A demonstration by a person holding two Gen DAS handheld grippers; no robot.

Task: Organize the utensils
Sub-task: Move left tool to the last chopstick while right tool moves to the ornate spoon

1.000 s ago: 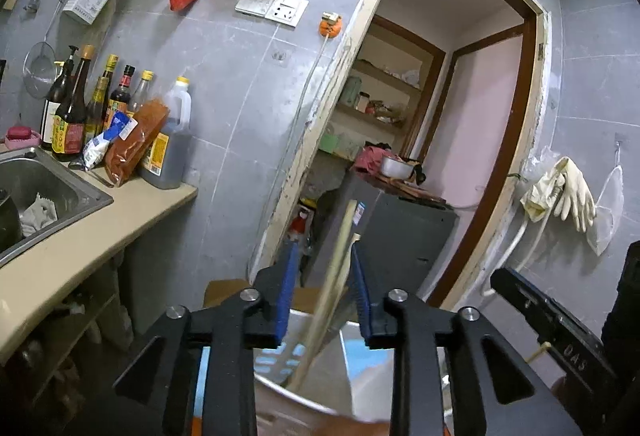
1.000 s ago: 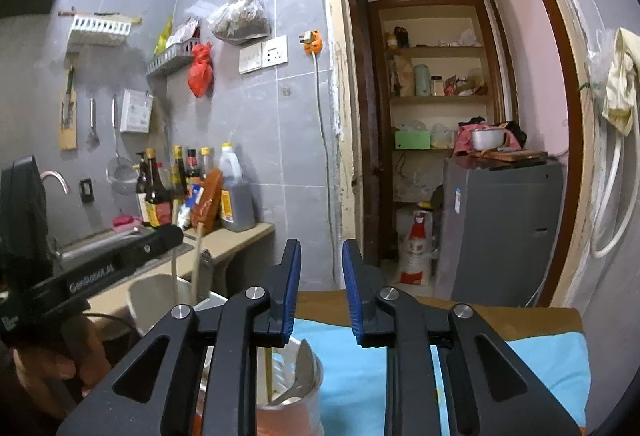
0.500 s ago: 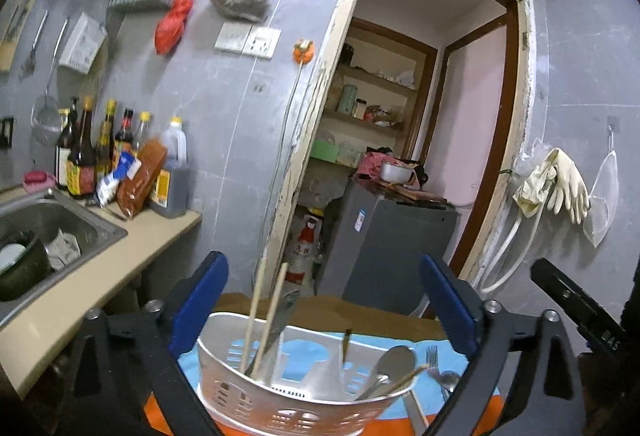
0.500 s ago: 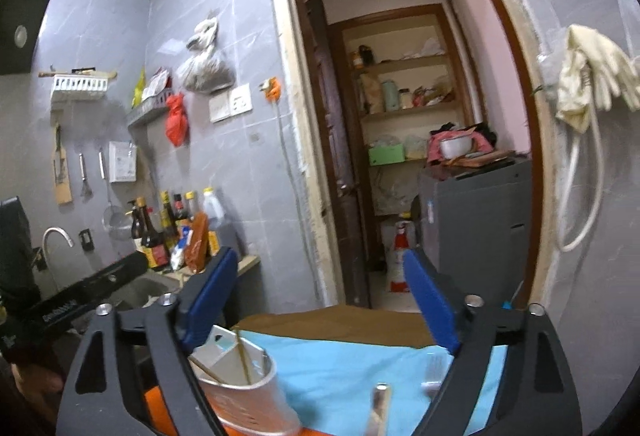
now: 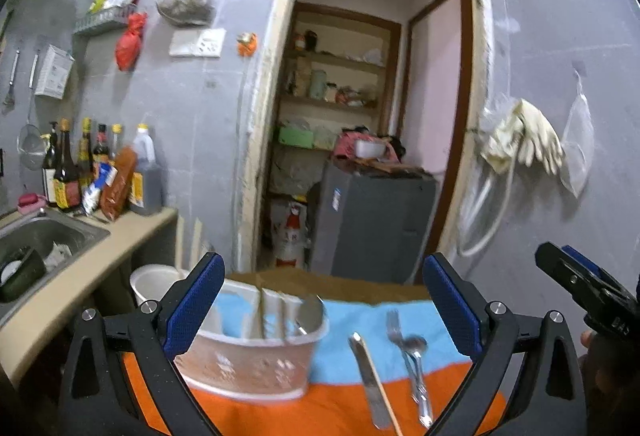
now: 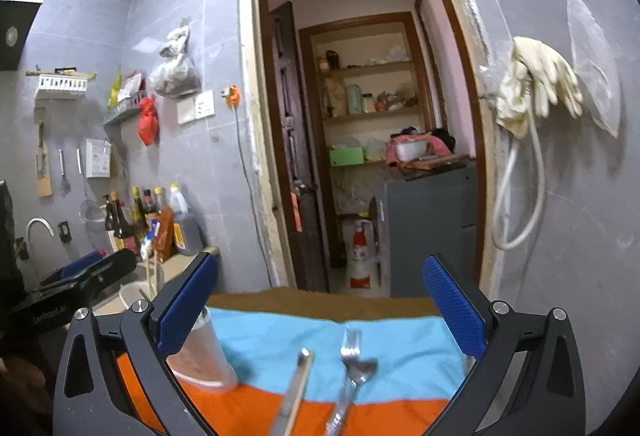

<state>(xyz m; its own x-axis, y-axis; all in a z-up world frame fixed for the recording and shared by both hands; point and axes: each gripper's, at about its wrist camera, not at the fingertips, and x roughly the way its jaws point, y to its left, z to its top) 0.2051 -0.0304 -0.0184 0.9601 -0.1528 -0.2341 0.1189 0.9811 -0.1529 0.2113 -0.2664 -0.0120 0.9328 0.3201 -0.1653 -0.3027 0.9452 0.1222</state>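
Note:
A white perforated utensil basket point(image 5: 256, 364) stands on a blue and orange cloth point(image 5: 344, 352), with chopsticks point(image 5: 196, 240) and other utensils upright in it. To its right on the cloth lie a knife point(image 5: 370, 376), a fork point(image 5: 394, 328) and a spoon point(image 5: 416, 348). My left gripper point(image 5: 324, 306) is open and empty above the basket. My right gripper point(image 6: 320, 306) is open and empty above the knife point(image 6: 296, 388), fork point(image 6: 350, 352) and spoon point(image 6: 366, 366); the basket point(image 6: 204, 356) is at its left.
A counter with a steel sink point(image 5: 44, 236) and sauce bottles point(image 5: 80, 171) runs along the left. A doorway ahead shows a grey cabinet point(image 5: 372, 224) and shelves. Rubber gloves point(image 5: 528, 143) and a hose hang on the right wall.
Both grippers went from shut to wide open. The left one let go of the chopsticks, which now stand in the basket. Both pulled back, and the cutlery on the cloth came into view.

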